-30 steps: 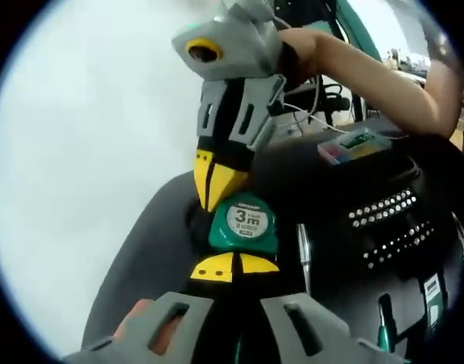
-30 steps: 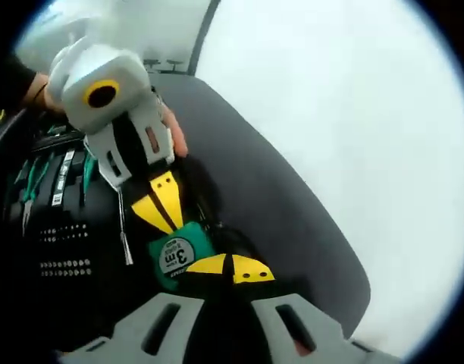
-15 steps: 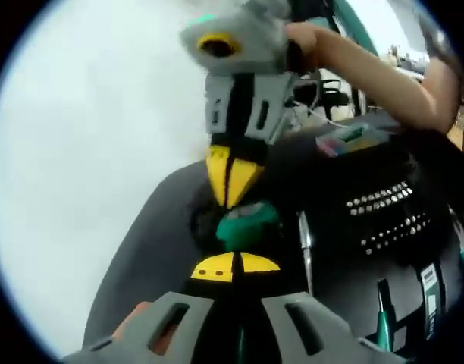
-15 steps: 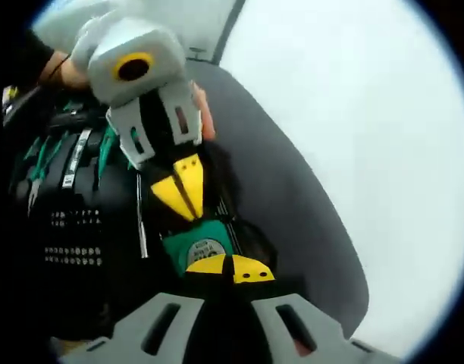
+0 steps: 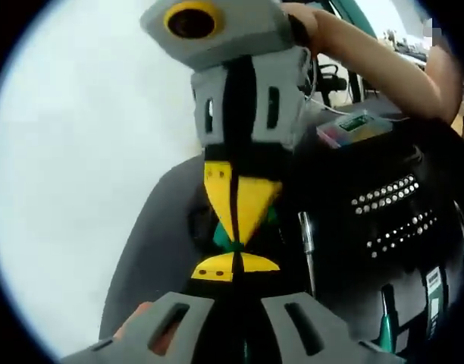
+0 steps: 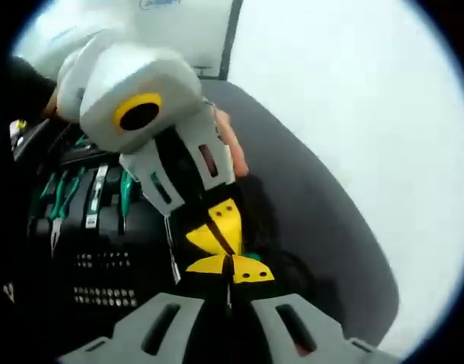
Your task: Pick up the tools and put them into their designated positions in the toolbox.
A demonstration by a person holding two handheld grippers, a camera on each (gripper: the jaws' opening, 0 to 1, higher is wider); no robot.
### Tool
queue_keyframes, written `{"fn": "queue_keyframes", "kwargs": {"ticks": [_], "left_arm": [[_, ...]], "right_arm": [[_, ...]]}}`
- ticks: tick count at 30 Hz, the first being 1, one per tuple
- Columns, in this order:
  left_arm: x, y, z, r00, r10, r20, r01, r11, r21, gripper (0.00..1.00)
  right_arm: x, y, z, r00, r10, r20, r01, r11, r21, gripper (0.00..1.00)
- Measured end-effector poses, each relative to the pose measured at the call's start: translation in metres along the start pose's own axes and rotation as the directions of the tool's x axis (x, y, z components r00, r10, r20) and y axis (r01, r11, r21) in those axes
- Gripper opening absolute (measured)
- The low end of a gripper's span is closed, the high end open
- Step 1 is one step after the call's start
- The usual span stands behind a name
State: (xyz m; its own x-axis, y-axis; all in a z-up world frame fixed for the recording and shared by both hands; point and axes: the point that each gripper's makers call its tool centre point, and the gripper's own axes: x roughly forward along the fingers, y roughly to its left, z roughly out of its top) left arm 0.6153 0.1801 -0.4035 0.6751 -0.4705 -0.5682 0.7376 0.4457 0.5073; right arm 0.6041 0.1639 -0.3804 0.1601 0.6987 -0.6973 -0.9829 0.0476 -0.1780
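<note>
A green tape measure (image 5: 219, 236) sits in a recess of the black toolbox (image 5: 346, 250). Just slivers of it show between the two grippers, and in the right gripper view only a small edge of the tape measure (image 6: 252, 258). My left gripper (image 5: 233, 267) is shut, its yellow tips at the tape measure's near side. My right gripper (image 5: 233, 240) comes down from the top of the left gripper view, shut, with its tips over the tape measure. In the right gripper view my right gripper (image 6: 230, 267) meets the left gripper (image 6: 229, 249) tip to tip.
The toolbox foam holds rows of silver bits (image 5: 384, 203), a screwdriver shaft (image 5: 306, 246) and green-handled tools (image 6: 65, 193). A small clear case of coloured parts (image 5: 353, 130) lies at the far side. The grey case shell (image 5: 152, 235) rests on a white table (image 5: 80, 152).
The two grippers have closed in on each other over the tape measure. Its "3m" face showed a second ago, then tilted, and is now almost fully covered by the tips.
</note>
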Motion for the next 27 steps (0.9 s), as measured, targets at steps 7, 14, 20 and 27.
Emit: {"fn": "queue_keyframes", "kwargs": {"ticks": [7,14,20,27], "left_arm": [[0.004,-0.001,0.0,1.0,-0.007,-0.004,0.008,0.999,0.036,0.0],[-0.003,0.008,-0.011,0.996,0.02,-0.091,-0.015,0.998,0.058,0.0],[-0.003,0.014,0.017,0.998,0.052,0.028,-0.053,0.998,0.043,0.0],[-0.001,0.007,0.023,1.0,0.022,-0.006,-0.021,0.984,0.176,0.0]], "right_arm": [[0.012,0.012,0.009,0.996,0.07,0.057,-0.071,0.997,0.013,0.0],[0.031,0.02,0.019,0.991,0.098,0.086,-0.102,0.994,0.035,0.0],[-0.015,-0.012,0.008,0.997,-0.042,0.062,0.037,0.995,0.088,0.0],[0.001,0.01,0.002,0.997,0.058,0.042,-0.057,0.998,-0.019,0.0]]}}
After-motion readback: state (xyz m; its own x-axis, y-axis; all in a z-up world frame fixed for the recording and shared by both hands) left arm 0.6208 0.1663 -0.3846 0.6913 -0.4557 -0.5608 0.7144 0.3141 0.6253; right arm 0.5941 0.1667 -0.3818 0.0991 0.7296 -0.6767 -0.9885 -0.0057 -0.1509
